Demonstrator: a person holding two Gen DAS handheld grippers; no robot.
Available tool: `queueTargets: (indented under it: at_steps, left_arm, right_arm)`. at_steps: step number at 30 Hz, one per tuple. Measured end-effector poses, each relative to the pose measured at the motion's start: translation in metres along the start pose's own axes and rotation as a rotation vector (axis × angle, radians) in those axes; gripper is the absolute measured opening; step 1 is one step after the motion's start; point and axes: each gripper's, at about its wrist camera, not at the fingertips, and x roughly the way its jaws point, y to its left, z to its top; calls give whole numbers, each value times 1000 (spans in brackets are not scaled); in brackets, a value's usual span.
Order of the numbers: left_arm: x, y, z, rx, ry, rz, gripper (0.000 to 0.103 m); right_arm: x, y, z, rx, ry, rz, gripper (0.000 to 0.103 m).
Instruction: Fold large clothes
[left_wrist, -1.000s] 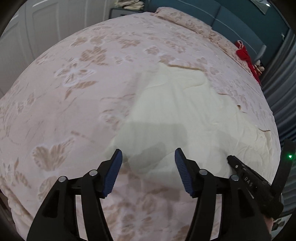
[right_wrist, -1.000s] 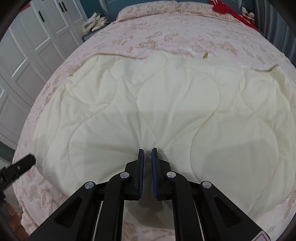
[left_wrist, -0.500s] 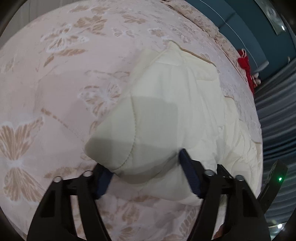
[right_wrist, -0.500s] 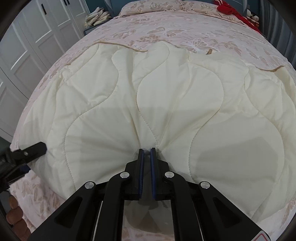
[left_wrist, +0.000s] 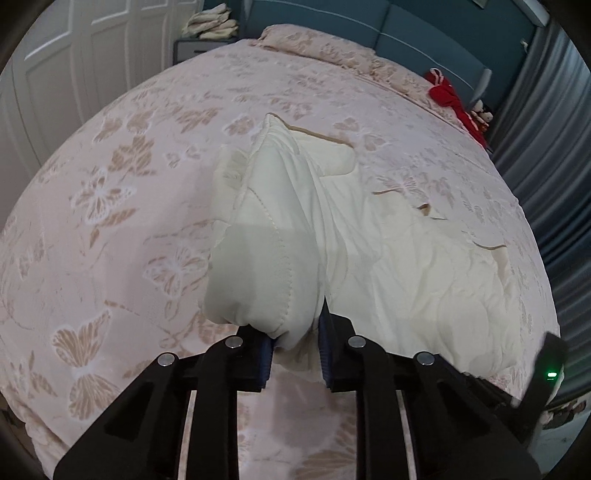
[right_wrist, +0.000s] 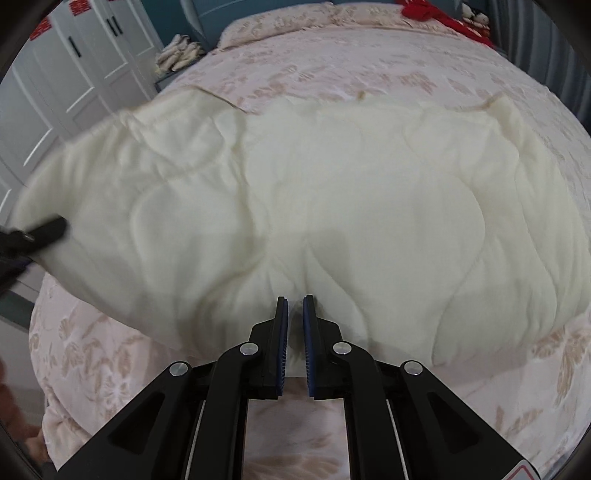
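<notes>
A cream quilted blanket (left_wrist: 406, 266) lies spread on the floral bed (left_wrist: 110, 221). My left gripper (left_wrist: 297, 325) has the blanket's near corner bunched between its blue pads. Its jaws are closing on that fabric, and the corner is raised off the bed, with a fold running away from me. In the right wrist view the blanket (right_wrist: 332, 177) fills the middle. There my right gripper (right_wrist: 295, 301) is shut on the near edge, with a pinch of fabric between the pads. The left gripper's finger (right_wrist: 40, 232) shows at that view's left edge, on the lifted corner.
Floral pillows (left_wrist: 317, 44) and a red garment (left_wrist: 454, 99) lie at the head of the bed. A nightstand with folded cloths (left_wrist: 210, 26) stands beside white wardrobe doors (right_wrist: 74, 66). Grey curtains (left_wrist: 546, 147) hang along the right side.
The left gripper went from wide open above the blanket's corner to closed around it, and lifted it. The right gripper stayed shut on the edge, and the blanket rose and bunched.
</notes>
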Motion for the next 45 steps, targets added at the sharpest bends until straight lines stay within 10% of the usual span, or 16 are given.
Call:
queueTargets:
  at_steps: [11,20,37,41,45]
  left_arm:
    - [-23,-61,5,135,-45,-50,17]
    - [-28,-137,-2,309,-62,-112,15]
    - [74,-279,-84,558,166,-137,15]
    - [62,-276,-83,559,149,-140,21]
    - [6,-254,-60,479,64,-259,44]
  right_arm:
    - [21,-6,-10,18,0,-1,3]
    - [-47,-41,-37,48,-53,16,3]
    - [-124,-192,-75,260,-80,-170,7]
    - [-142,-185,-58,243,-135,-118,17]
    - [-164,-165,-29,205,-225,-48,51]
